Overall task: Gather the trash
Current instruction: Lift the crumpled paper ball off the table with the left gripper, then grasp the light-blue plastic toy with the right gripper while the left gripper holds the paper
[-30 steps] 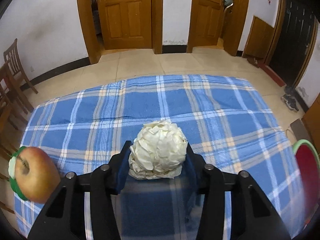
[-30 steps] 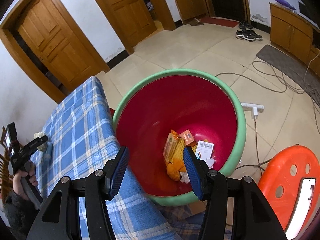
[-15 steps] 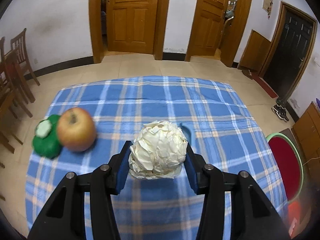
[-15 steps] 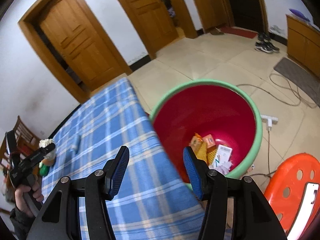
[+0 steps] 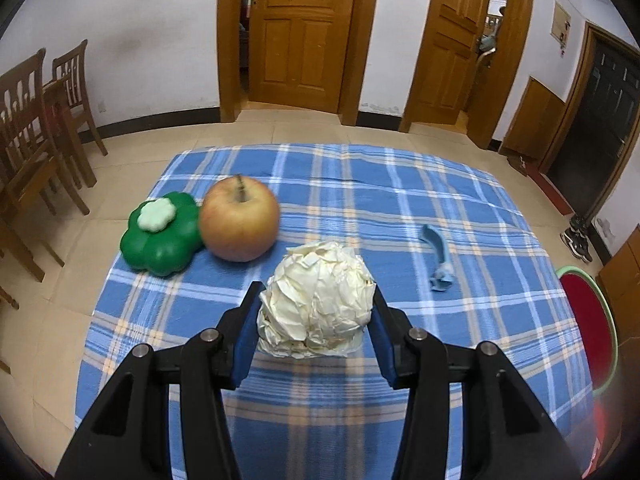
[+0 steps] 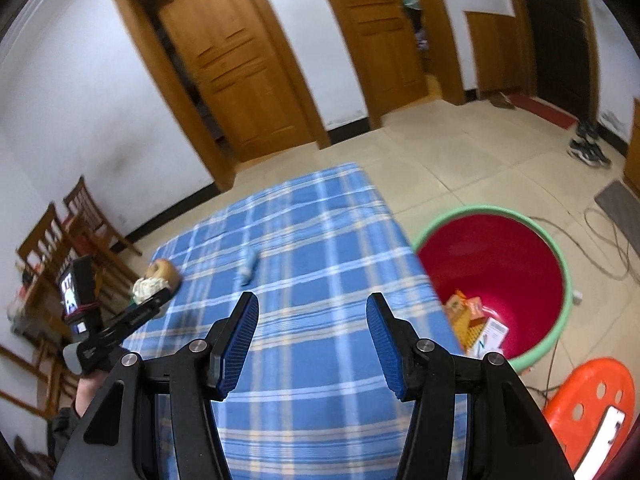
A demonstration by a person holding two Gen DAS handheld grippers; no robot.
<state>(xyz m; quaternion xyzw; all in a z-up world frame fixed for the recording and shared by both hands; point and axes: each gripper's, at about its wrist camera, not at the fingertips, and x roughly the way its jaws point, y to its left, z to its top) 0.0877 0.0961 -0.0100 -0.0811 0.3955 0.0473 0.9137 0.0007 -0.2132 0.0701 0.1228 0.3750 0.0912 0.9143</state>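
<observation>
crumpled paper ball (image 5: 316, 300) clamped between left gripper (image 5: 316, 312) pads, above plaid tablecloth (image 5: 400, 208); right gripper (image 6: 312, 336) spread apart, holding nothing.

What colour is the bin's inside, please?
Red, with a green rim; the bin shows best in the right wrist view.

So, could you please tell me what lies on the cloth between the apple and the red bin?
In the right wrist view, only a small blue scrap lies between the apple and the red bin; otherwise bare checked cloth.
</observation>
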